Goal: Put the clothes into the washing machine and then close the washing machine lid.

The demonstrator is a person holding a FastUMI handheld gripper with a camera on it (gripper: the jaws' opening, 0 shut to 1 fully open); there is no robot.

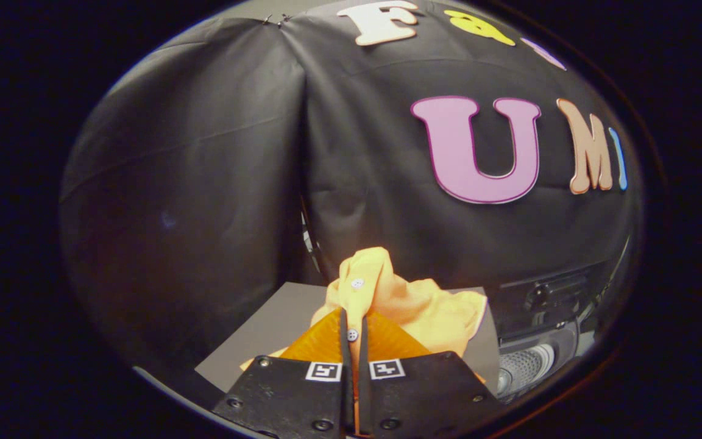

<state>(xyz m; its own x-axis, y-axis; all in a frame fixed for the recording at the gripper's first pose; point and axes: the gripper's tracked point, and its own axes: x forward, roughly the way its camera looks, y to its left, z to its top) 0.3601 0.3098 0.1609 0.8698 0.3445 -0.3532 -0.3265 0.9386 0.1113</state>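
gripper view looks along the two fingers of the gripper (354, 332), which are pressed nearly together and pinch a fold of the yellow-orange buttoned cotton shirt (400, 299) between them; a small pale button sits right in the narrow gap, and a second one shows higher on the placket. the garment bunches up just ahead of the fingers and rises above them, so it looks lifted by this fold rather than lying flat, a sensible hold for carrying loose cloth without dragging it. beneath and behind the shirt lies a flat grey tabletop (265, 332), with the booth's black cloth wall beyond. off to the right of the fingers, lower and well apart from the shirt, sits the dark washing machine (540, 305), its perforated metal drum (524, 366) partly showing, which suggests the opening is uncovered and ready to receive the clothes. the shirt is not yet inside, so i judge the task to be at the carrying step, with the lid closing yet to come. two small square black-and-white tracking markers sit on the finger bases; no brand or readable label shows on the shirt or the machine.
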